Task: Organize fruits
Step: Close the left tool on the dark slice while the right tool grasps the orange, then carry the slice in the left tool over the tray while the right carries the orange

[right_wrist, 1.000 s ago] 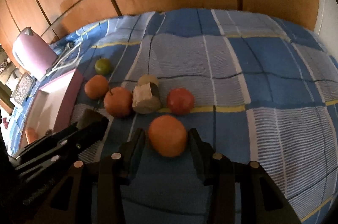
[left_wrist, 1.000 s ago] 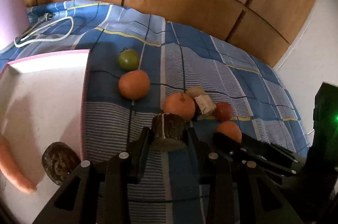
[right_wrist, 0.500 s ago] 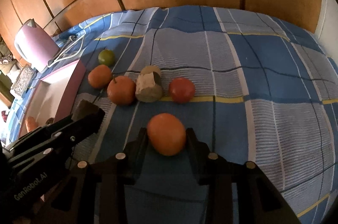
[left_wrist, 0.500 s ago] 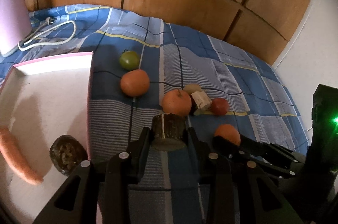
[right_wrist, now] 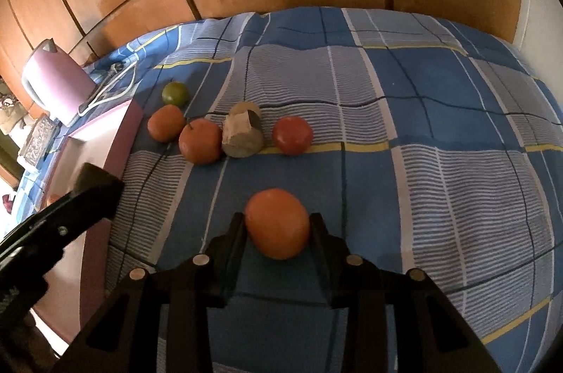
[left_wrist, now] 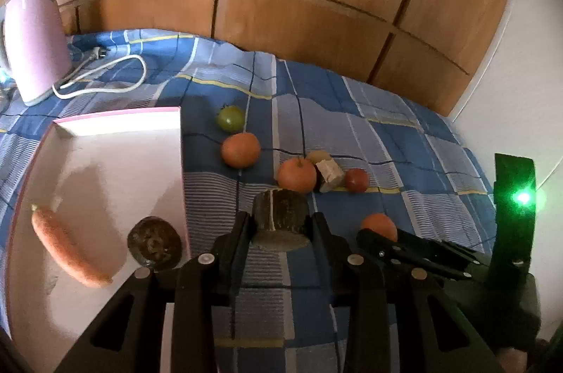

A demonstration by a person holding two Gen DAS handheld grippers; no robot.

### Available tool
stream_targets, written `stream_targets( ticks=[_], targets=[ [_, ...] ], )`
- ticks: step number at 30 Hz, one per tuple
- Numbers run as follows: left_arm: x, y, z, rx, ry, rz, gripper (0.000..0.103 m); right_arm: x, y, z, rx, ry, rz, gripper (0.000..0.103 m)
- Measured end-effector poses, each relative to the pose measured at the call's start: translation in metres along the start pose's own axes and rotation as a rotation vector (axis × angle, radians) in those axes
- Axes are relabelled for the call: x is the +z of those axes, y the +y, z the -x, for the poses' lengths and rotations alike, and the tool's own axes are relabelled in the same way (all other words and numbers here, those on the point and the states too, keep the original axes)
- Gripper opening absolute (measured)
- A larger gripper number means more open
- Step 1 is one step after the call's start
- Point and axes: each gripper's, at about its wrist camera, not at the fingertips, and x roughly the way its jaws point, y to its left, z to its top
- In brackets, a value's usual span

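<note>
Both grippers have lifted since a second ago, and the fruit row on the bed now sits farther off, the pink kettle (left_wrist: pixel 35 38) fully in view. The left gripper (left_wrist: pixel 281 225) has its jaws clenched on a dark stubby chunk (left_wrist: pixel 280 220), rough-sided with a pale streak; what it is, hard to say. The right gripper (right_wrist: pixel 277 228) grasps an orange fruit (right_wrist: pixel 277 223), smooth and round, jaws pressed to both its sides, held above the blue checked bedspread (right_wrist: pixel 440 126).

Outward: a stemmed orange fruit (right_wrist: pixel 200 140) touches a beige cut block (right_wrist: pixel 242 135), with a red tomato (right_wrist: pixel 292 135) just beside it. Another orange fruit (right_wrist: pixel 165 123) and a green one (right_wrist: pixel 175 93) lie nearer the pink-rimmed tray (left_wrist: pixel 119 162). In the tray rest a carrot (left_wrist: pixel 67 246) and a dark round lump (left_wrist: pixel 154 241), its surface too murky to identify. The tray's near end is cut off by the frame edge. A white cable (left_wrist: pixel 105 77) loops beside the kettle.
</note>
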Motion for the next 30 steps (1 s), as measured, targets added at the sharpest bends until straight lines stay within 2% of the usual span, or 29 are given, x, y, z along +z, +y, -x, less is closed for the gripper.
stream_targets(
  ticks=[12, 30],
  targets=[
    [-0.005, 0.02, 0.037, 0.028, -0.052, 0.025, 0.035, -0.007, 0.027, 0.012, 0.018, -0.017, 0.078, 0.036],
    [-0.023, 0.093, 0.082, 0.149, -0.107, 0.133, 0.035, -0.015, 0.106, 0.038, 0.202, -0.029, 0.208, 0.036]
  ],
)
